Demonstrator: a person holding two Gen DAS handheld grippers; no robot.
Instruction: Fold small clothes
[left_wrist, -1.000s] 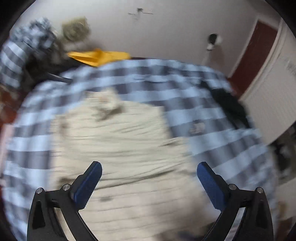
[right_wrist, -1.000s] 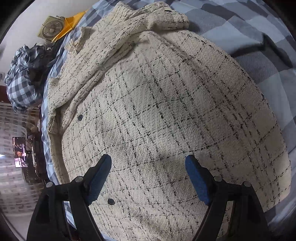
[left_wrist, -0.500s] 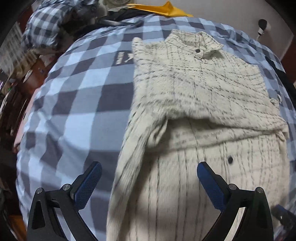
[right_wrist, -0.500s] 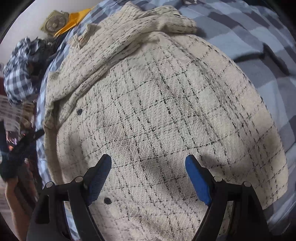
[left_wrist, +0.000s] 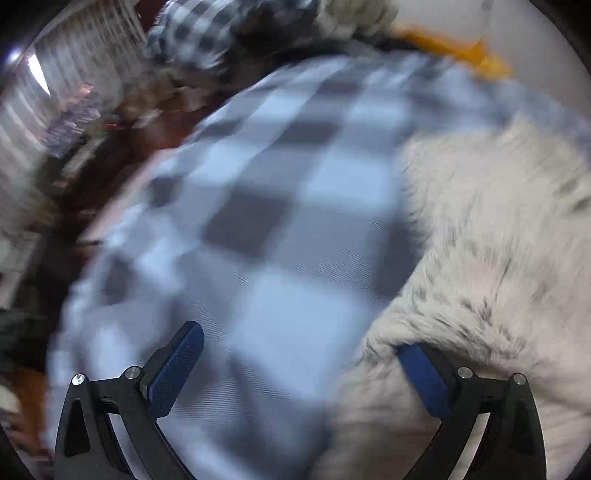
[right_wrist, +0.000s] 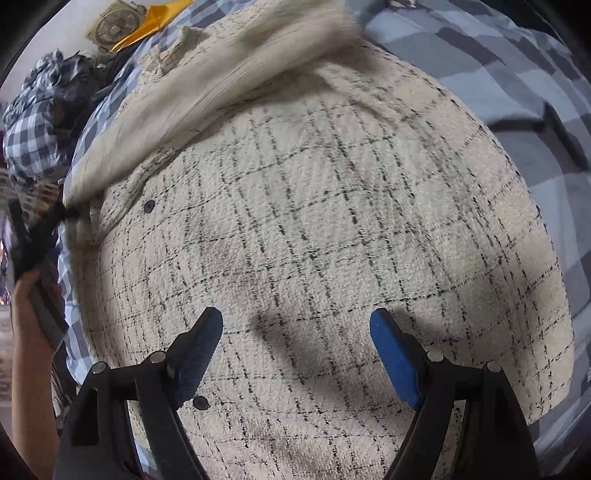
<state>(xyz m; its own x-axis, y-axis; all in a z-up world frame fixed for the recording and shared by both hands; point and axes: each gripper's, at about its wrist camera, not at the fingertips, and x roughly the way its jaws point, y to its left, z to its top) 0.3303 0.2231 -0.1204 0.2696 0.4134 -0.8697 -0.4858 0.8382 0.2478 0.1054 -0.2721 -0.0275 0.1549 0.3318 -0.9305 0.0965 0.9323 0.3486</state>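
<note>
the left gripper (left_wrist: 295, 363) is wide apart at the edge of the cream jacket (left_wrist: 491, 258), one blue pad tucked under the cloth. the right gripper (right_wrist: 295, 347) is wide apart too, just above the jacket, which lies on the blue checked blanket (right_wrist: 517, 85)

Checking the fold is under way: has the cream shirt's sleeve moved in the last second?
Yes. In the right wrist view the sleeve is now motion-blurred and stretched down-left across the cream shirt, toward the checked bedsheet edge.
</note>
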